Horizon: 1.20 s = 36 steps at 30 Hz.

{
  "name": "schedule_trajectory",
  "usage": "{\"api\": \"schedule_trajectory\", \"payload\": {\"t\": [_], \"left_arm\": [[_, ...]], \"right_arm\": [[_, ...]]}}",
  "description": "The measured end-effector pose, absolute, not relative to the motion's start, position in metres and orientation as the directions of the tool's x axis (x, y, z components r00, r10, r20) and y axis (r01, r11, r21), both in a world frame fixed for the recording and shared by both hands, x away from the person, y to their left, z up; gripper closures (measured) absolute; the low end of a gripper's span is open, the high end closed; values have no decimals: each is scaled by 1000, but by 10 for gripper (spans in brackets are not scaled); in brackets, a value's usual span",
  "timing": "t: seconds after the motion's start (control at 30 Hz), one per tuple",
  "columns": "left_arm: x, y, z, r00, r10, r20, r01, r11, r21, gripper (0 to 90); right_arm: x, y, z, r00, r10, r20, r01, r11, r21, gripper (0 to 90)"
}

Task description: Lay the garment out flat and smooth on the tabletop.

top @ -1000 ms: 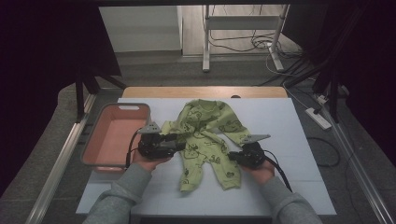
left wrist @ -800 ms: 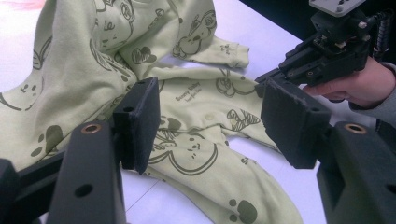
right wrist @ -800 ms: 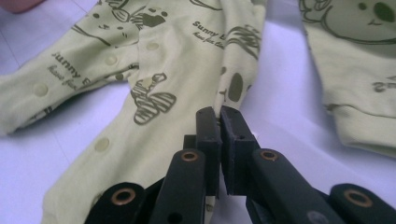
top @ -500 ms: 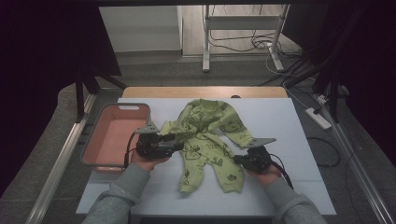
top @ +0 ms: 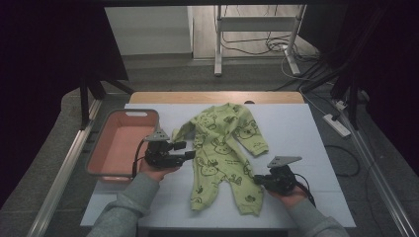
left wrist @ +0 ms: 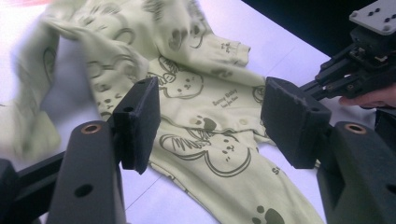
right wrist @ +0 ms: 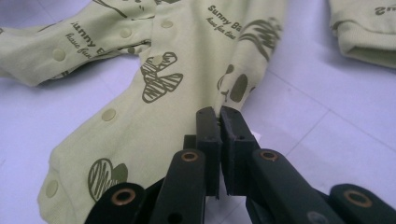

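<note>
Romper (top: 222, 153) lies lengthwise near-to-far on the white table (top: 301, 128), between 2 grippers.
Right gripper (top: 259, 180), jaws pinched together, sits at the near right leg's edge, seemingly nipping fabric; left gripper (top: 189, 150), jaws apart and empty, hovers at the left side.

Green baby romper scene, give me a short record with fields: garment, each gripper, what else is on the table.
garment: green baby romper with animal print, lying flat on the white table
left gripper: left gripper open, jaws apart above the romper's side
right gripper: right gripper shut, pinching the edge of a leg
nearby: pink tray at the table's left edge
</note>
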<state>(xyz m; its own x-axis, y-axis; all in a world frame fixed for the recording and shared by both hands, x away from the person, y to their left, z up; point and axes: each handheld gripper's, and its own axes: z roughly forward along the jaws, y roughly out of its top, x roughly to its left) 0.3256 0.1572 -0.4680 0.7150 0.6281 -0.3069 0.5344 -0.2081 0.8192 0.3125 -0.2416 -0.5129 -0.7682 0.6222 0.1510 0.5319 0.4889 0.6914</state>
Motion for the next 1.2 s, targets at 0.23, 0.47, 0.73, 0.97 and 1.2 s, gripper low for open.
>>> {"api": "schedule_trajectory", "payload": {"t": [0.23,0.47,0.73,0.97,1.2], "left_arm": [[325,153,-469,720,623,-305,535,-220,816,375],[324,152,-469,722,621,-304,533,-220,817,375],[323,151,-470,723,619,-306,536,-225,814,375],[322,151,-470,723,619,-307,535,-221,815,375],[319,149,-471,722,619,-309,539,-224,812,372]], "right_arm": [[304,-242,-513,-774,610,169,536,490,688,867],[301,-242,-511,-783,600,161,515,482,709,757],[308,-255,-504,-742,660,122,471,383,794,570],[324,-267,-500,-669,729,143,486,284,827,534],[337,-261,-500,-637,761,122,494,282,822,524]]}}
